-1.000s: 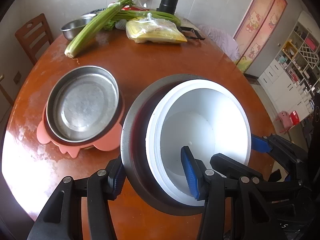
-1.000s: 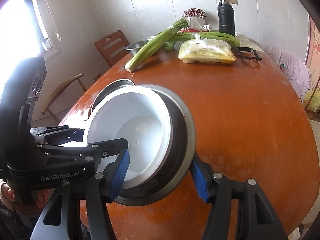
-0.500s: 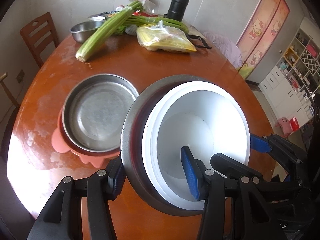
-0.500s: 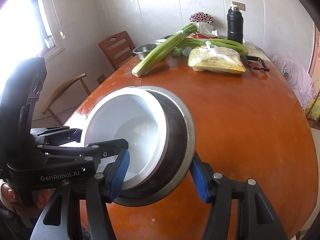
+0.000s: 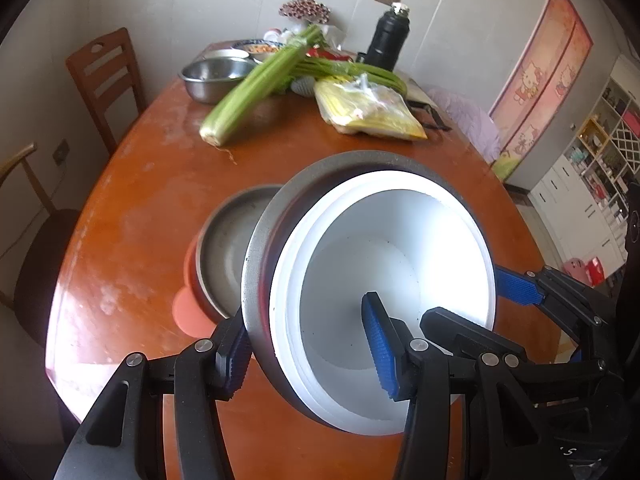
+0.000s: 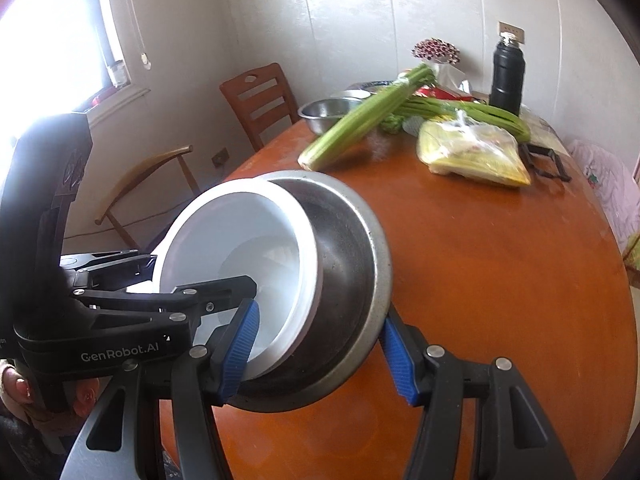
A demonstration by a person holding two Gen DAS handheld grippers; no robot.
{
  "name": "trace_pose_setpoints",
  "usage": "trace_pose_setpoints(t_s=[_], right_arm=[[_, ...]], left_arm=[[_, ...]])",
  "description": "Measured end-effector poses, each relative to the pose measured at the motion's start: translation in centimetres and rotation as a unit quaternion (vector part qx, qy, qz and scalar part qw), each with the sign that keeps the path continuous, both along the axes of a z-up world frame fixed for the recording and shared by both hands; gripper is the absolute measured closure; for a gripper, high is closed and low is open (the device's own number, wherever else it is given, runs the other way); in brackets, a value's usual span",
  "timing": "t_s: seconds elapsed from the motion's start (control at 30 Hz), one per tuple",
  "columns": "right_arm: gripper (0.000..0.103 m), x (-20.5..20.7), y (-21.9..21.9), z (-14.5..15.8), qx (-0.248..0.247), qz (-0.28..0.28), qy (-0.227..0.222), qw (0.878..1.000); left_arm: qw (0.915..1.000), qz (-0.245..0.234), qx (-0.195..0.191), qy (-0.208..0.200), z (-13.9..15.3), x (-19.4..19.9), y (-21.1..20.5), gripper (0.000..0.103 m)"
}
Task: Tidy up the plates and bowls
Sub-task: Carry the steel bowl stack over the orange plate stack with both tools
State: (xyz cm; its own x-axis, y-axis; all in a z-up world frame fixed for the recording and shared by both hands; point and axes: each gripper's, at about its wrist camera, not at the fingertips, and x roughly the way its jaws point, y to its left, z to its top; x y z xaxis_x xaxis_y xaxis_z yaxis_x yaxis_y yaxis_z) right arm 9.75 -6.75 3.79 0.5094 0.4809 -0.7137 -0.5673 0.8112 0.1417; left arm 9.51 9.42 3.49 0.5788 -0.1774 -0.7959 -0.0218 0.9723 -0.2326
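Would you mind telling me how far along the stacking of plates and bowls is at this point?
Done: a steel plate sits nested on the pink plate, and the white bowls sit inside the metal bowl. In hand: the left tool and right tool both clamp that bowl stack's rim, off the table. Left: setting it down; a steel basin stands apart by the celery.

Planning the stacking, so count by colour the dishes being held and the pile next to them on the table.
Steel: 2, the held steel bowl and the steel dish on the table
White: 1, the white bowl nested in the steel bowl; its stepped rim may hide more
Pink: 1, the pink plate under the steel dish
Total: 4
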Motion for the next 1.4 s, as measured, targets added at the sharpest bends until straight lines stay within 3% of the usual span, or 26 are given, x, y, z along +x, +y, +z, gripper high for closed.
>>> trace_pose_setpoints(t_s=[0.43,1.03,1.4], right_arm=[[0.043,3.0,3.1,0.0,-0.005,0.022,0.007,1.000],[0.043,5.7,4.6,-2.7,-0.014,0.033,0.050,0.998],[0.043,6.2,5.4,-3.9,-0.027,0.033,0.059,0.997]], left_arm=[[0.9996,0.024,-0.007,0.010,-0.4,2.3,3.0,0.051],[0.9979,0.040,-0.016,0.049,-3.7,4.6,4.1,0.052],[0.9973,0.048,-0.002,0.056,-4.7,4.8,4.3,0.053]])
